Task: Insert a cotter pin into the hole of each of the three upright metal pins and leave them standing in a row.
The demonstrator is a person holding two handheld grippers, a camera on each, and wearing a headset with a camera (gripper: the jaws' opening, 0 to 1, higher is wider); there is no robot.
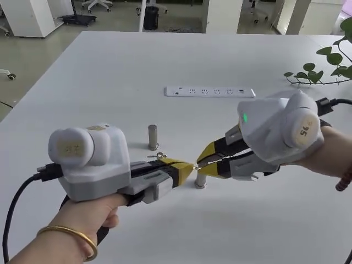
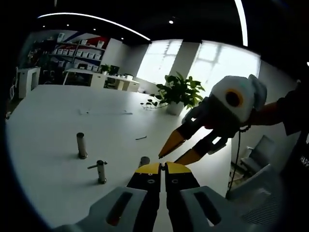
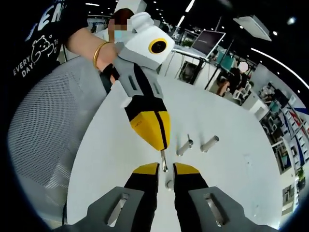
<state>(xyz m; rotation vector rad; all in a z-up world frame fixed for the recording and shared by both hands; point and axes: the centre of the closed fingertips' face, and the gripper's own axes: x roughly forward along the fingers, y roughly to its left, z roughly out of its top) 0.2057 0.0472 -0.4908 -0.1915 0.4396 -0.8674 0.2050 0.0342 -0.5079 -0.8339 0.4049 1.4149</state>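
Your left hand (image 1: 91, 212), a bangle at the wrist, holds the left gripper (image 1: 186, 169) at the lower left of the head view. Its yellow-tipped jaws are pressed together on a thin cotter pin (image 3: 164, 160), which juts from the tip toward the right gripper (image 1: 200, 166). That gripper reaches in from the right with its jaws standing slightly apart, one on either side of the cotter pin's free end. Whether they touch it cannot be told. Both tips meet above the white table (image 1: 110, 82), directly over the near metal pin (image 1: 201, 182), which stands upright with its top just under the cotter pin. Beside the left gripper's jaws stands the middle metal pin (image 2: 101, 172) – a fitted cotter pin (image 2: 92, 166) crosses it near the top and sticks out to one side. Behind that, the far metal pin (image 1: 153, 137) stands upright and bare. All three metal pins stand near one another in a loose diagonal row. Well behind them a power strip (image 1: 210, 92) lies flat on the table, and a plant (image 1: 330, 66) trails over the right edge.
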